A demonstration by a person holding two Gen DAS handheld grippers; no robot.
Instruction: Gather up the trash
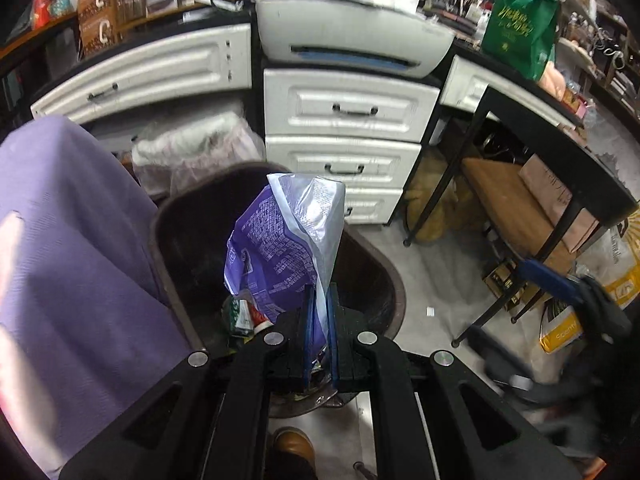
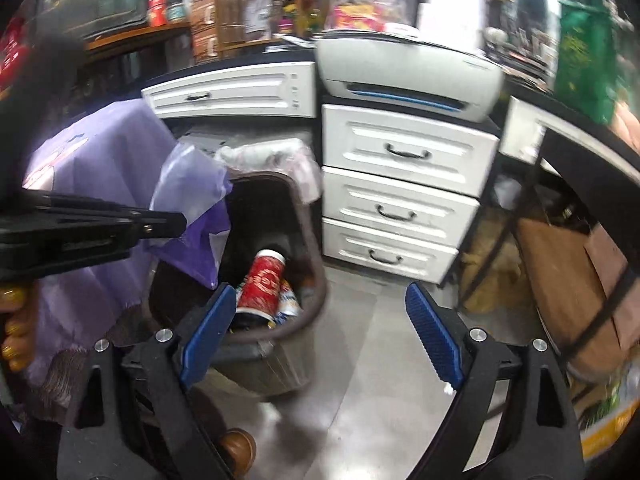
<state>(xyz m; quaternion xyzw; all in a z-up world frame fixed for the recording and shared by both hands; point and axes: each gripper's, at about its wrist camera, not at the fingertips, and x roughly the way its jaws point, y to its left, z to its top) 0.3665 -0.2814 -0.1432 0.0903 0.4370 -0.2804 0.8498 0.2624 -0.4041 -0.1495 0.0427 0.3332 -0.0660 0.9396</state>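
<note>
My left gripper (image 1: 320, 292) is shut on a purple and clear plastic wrapper (image 1: 280, 248) and holds it upright over the open dark trash bin (image 1: 372, 264). The bin holds a red cup and other trash (image 1: 246, 316). In the right wrist view the left gripper (image 2: 176, 222) reaches in from the left with the wrapper (image 2: 196, 216) above the bin (image 2: 308, 240), where a red cup (image 2: 264, 280) lies. My right gripper (image 2: 320, 304) is open and empty, just in front of the bin.
White drawers (image 1: 344, 148) and a printer (image 1: 352, 40) stand behind the bin. A purple cloth (image 1: 68, 240) covers something at the left. A black metal shelf (image 1: 520, 184) with boxes and bags is at the right. A brown shoe (image 2: 240, 446) is on the grey floor.
</note>
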